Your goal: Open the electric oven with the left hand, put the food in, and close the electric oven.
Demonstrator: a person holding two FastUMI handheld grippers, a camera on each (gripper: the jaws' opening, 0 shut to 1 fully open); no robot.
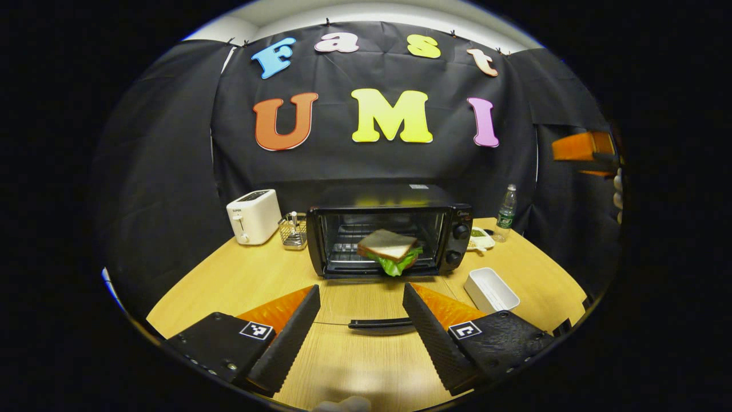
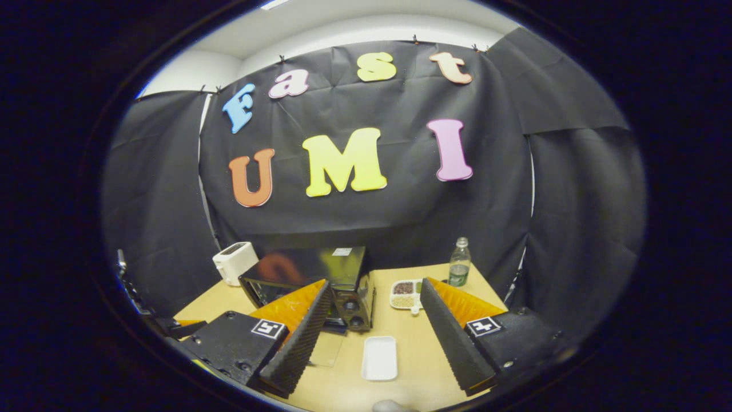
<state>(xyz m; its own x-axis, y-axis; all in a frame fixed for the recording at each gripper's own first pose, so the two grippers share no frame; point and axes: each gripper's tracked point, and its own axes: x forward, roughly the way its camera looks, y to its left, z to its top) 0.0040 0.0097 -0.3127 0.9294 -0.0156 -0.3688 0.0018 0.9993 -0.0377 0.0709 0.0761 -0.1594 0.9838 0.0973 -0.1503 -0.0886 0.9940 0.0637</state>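
The sandwich [image 1: 389,250] sits in the open black oven [image 1: 389,229], far beyond the wide-open left gripper [image 1: 361,306]. The right gripper [image 2: 374,309] is open too.

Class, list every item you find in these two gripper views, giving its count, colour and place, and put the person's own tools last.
Electric oven: one, black, table centre, door down.
Sandwich: one, white bread with green lettuce, at the oven mouth.
Toaster: one, white, left of oven.
Wire basket: one, metal, between toaster and oven.
Water bottle: one, clear, right of oven.
Sectioned dish: one, white, beside bottle.
Tray: one, white, front right.
Table: one, light wood.
Left tongs: open, facing the door.
Right tongs: open, above the tray.
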